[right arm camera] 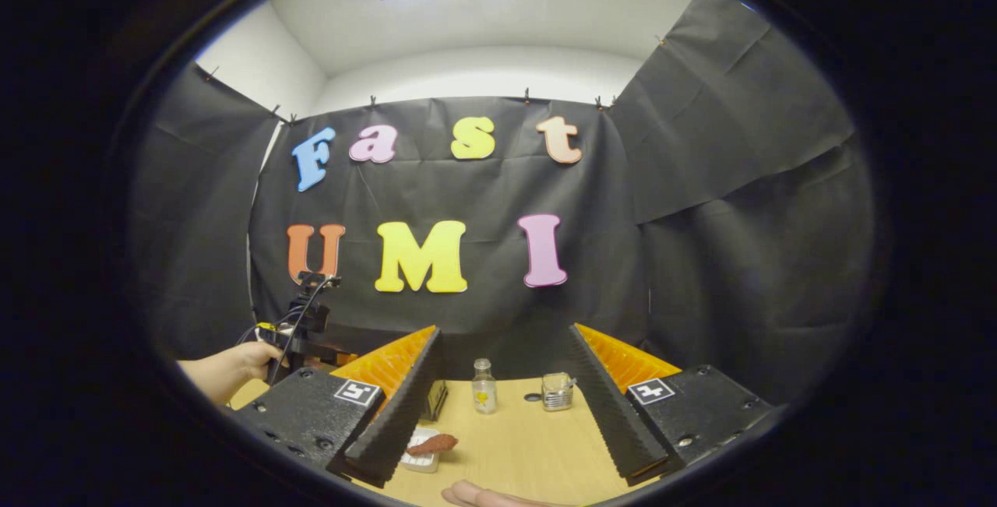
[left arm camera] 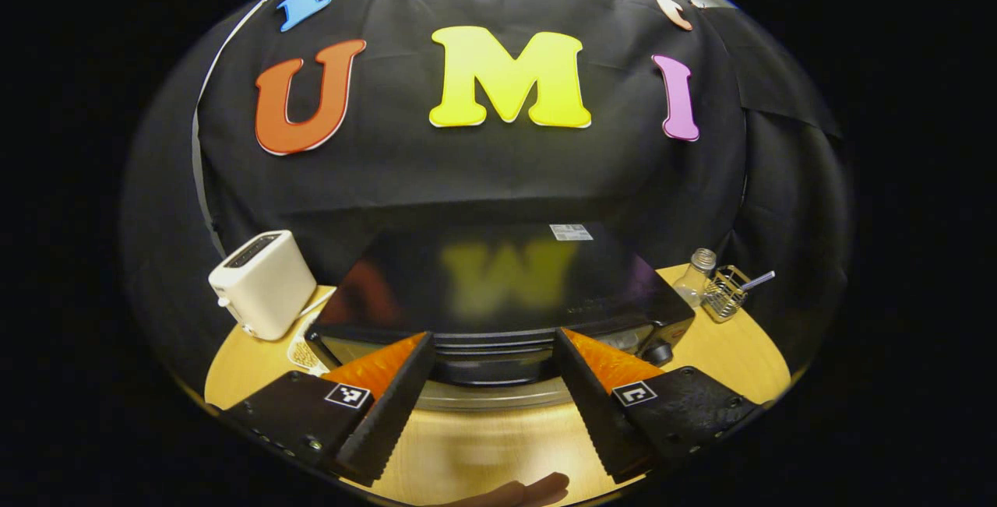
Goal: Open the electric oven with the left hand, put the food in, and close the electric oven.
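A black electric oven (left arm camera: 498, 281) with a glossy top stands on the wooden table (left arm camera: 483, 452), seen from above. My left gripper (left arm camera: 492, 337) hovers open over its front edge, one finger on each side of the door's top and the handle bar (left arm camera: 498, 396), and touches nothing. In the right gripper view, a reddish sausage (right arm camera: 432, 444) lies on a small white dish (right arm camera: 420, 459) on the table, just beside my right gripper's left finger (right arm camera: 397, 406). My right gripper (right arm camera: 502, 331) is open and empty, held above the table. A hand (right arm camera: 230, 367) holds the left gripper (right arm camera: 302, 320) farther off at the left.
A white toaster (left arm camera: 263, 283) stands left of the oven. To the oven's right are a small glass bottle (left arm camera: 695, 273) and a wire holder (left arm camera: 724, 293); the bottle (right arm camera: 484, 386) and holder (right arm camera: 557, 392) stand ahead between my right gripper's fingers. Black cloth walls close in the back.
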